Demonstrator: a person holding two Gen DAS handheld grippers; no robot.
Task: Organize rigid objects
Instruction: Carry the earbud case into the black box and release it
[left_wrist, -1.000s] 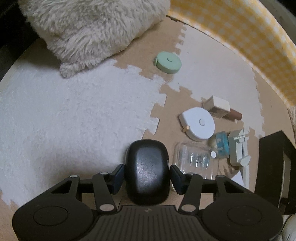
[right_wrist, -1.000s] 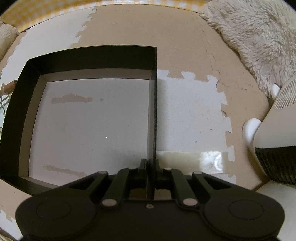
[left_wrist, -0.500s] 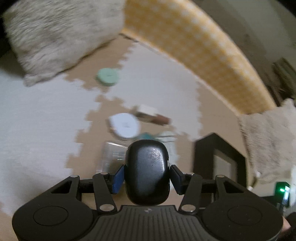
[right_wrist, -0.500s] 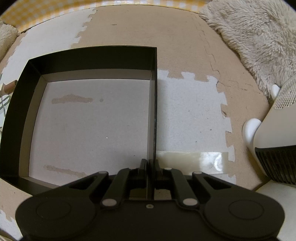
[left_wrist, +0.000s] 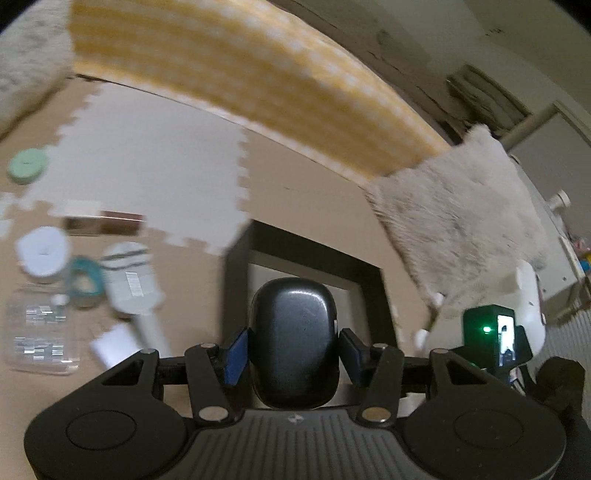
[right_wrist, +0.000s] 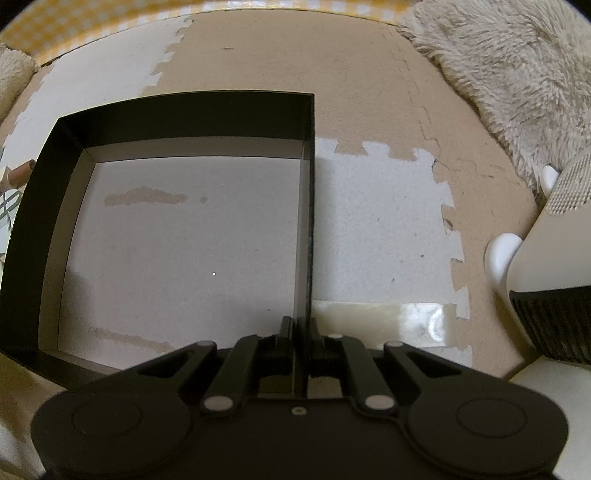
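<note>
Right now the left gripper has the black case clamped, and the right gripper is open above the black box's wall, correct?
Not quite. The right gripper is not open: the right wrist view shows it shut on the wall of the black box. The rest holds: the left gripper has the black case clamped.

Floor: foam puzzle mat (right_wrist: 388, 229), tan and white tiles interlocked, clear tape strip (right_wrist: 384, 321) over one seam. Yellow checked cushion (left_wrist: 258, 92) along far edge. Shaggy cream rug (right_wrist: 517, 81) on right side. White heater (right_wrist: 546, 258) with dark grille beside rug. Dim wall (left_wrist: 480, 44) behind, warm indoor light.
</note>
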